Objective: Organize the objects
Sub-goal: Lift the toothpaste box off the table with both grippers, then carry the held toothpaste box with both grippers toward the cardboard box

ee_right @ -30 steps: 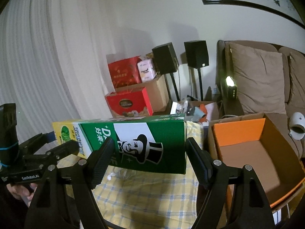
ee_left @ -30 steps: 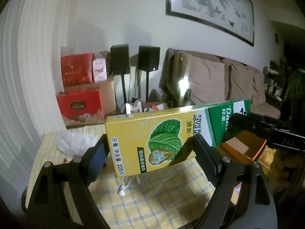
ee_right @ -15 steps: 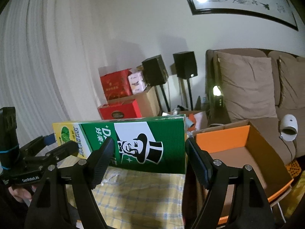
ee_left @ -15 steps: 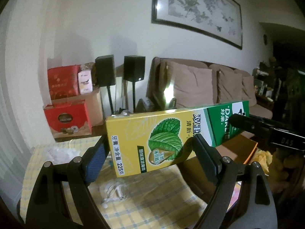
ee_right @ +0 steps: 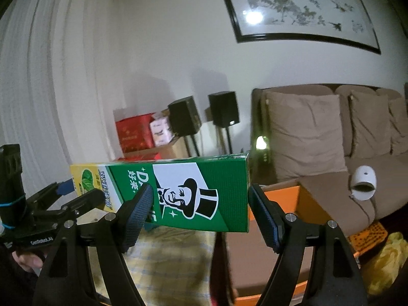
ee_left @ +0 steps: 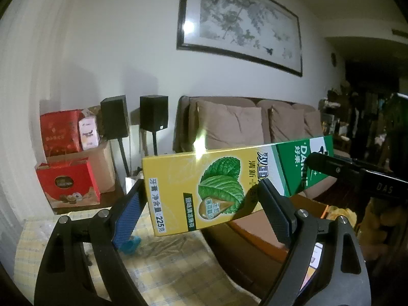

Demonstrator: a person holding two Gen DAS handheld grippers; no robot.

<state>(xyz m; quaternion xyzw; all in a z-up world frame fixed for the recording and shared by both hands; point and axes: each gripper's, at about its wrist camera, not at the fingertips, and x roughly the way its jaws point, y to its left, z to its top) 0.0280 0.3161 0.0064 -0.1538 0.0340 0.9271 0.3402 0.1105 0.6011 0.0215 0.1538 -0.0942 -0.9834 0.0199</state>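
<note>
The toothpaste box (ee_left: 216, 186) hides the cardboard box's (ee_right: 285, 199) near corner.

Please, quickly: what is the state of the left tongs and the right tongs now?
Left tongs: closed on the yellow end of the toothpaste box.
Right tongs: closed on the green end of the same box.

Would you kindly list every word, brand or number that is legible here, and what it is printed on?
"DARLIE", "好来": green end of the long yellow-and-green cardboard toothpaste box.
"牙膏 净含量: 225克": its yellow end.
"DAS": right hand-held gripper, seen from the left wrist.
"GenRobot.AI": left hand-held gripper, seen from the right wrist.
Red boxes: print too blurred.
</note>
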